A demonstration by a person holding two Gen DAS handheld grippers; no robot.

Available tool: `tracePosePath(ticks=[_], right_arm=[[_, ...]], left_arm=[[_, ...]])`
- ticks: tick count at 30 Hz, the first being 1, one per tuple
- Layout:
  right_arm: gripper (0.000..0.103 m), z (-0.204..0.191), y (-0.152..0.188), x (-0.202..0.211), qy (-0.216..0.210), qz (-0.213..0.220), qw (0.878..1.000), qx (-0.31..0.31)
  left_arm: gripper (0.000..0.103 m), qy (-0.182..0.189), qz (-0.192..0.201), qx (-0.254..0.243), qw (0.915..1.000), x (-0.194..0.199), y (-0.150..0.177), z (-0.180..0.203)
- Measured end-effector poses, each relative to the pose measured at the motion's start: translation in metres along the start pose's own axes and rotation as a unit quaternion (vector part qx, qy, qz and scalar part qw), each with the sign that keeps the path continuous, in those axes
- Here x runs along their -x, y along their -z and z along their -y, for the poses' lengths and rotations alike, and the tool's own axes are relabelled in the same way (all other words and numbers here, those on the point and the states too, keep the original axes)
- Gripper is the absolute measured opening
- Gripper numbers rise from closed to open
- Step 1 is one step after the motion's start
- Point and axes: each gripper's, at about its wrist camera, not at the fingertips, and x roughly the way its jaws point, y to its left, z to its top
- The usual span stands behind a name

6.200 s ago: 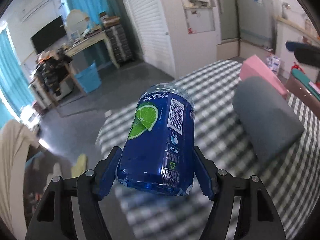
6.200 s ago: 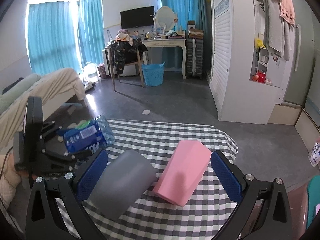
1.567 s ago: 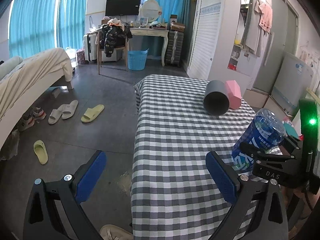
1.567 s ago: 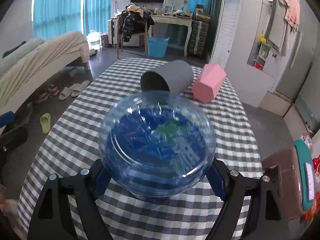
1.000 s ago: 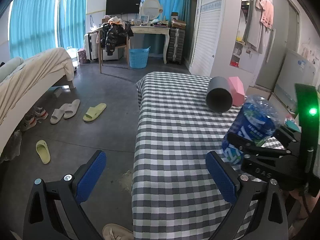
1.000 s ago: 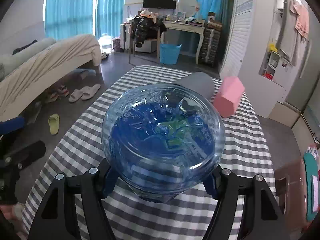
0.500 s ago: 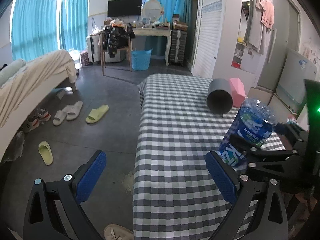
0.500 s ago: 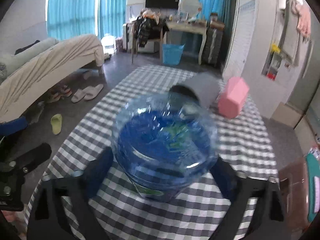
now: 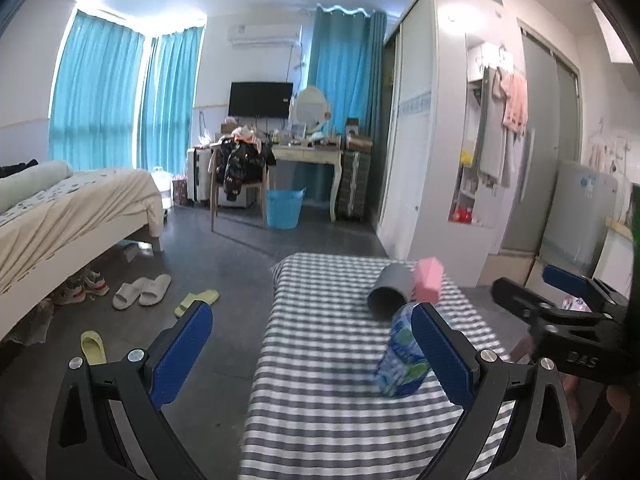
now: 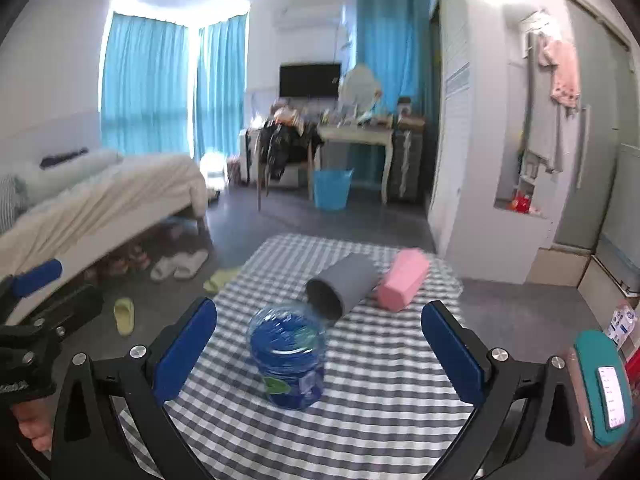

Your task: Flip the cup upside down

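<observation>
The cup (image 10: 286, 360) is a cut-down clear bottle with a blue lime label. It stands free on the checked tablecloth (image 10: 380, 404) with its rounded clear end uppermost. My right gripper (image 10: 319, 312) is open and hangs just behind and above the cup, its blue pads wide of it on both sides. In the left wrist view the cup (image 9: 398, 364) shows partly behind my right-hand pad. My left gripper (image 9: 311, 312) is open and holds nothing, off the table's left side. The right gripper (image 9: 560, 304) appears there at the far right.
A grey cup (image 10: 344, 284) lies on its side just beyond the bottle cup, with a pink block (image 10: 402, 280) beside it. A teal device (image 10: 604, 384) sits at the right edge. Slippers (image 9: 140, 290) lie on the floor to the left, near a bed (image 9: 72, 208).
The right gripper has opened, let go of the cup and drawn back; the cup now stands alone on the cloth. The left gripper has tilted upward and stays open.
</observation>
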Motion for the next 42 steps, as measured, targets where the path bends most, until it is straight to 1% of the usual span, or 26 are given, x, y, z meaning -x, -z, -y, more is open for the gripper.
tracePosePath(ticks=[5, 8, 11, 13, 15, 19, 20, 27, 34, 39, 42], right_arm=[[0.103, 0.018, 0.003, 0.036, 0.013, 0.042, 0.999, -0.013], [0.103, 0.026, 0.015, 0.042, 0.026, 0.049, 0.998, -0.013], [0.103, 0.033, 0.036, 0.036, 0.034, 0.047, 0.998, -0.017], [0.103, 0.037, 0.049, 0.032, 0.032, 0.048, 0.998, -0.026], [0.103, 0.041, 0.057, 0.026, 0.034, 0.048, 0.998, -0.034], [0.103, 0.047, 0.061, 0.021, 0.046, 0.056, 0.997, -0.037], [0.103, 0.047, 0.062, 0.019, 0.049, 0.055, 0.997, -0.036], [0.103, 0.045, 0.068, 0.007, 0.056, 0.039, 0.997, -0.028], [0.103, 0.042, 0.074, 0.003, 0.049, 0.031, 0.998, -0.024], [0.103, 0.042, 0.075, 0.004, 0.048, 0.032, 0.998, -0.026], [0.103, 0.044, 0.076, 0.005, 0.05, 0.032, 0.998, -0.029]], left_arm=[[0.103, -0.008, 0.024, -0.017, 0.9995, 0.008, 0.001, 0.022], [0.103, -0.004, 0.029, -0.022, 0.9993, 0.005, 0.013, 0.029], [0.103, -0.005, 0.02, -0.029, 0.9994, -0.004, 0.027, 0.032], [0.103, -0.005, 0.012, -0.025, 0.9996, -0.01, 0.035, 0.033], [0.103, -0.001, 0.005, -0.027, 0.9996, -0.015, 0.042, 0.033], [0.103, -0.009, 0.006, -0.033, 0.9994, -0.019, 0.047, 0.032], [0.103, -0.006, 0.005, -0.031, 0.9995, -0.021, 0.047, 0.031], [0.103, -0.009, -0.001, -0.032, 0.9994, -0.027, 0.05, 0.03], [0.103, -0.011, -0.002, -0.029, 0.9995, -0.028, 0.052, 0.03], [0.103, -0.002, -0.004, -0.043, 0.9991, -0.029, 0.053, 0.034], [0.103, -0.002, -0.005, -0.045, 0.999, -0.029, 0.054, 0.036]])
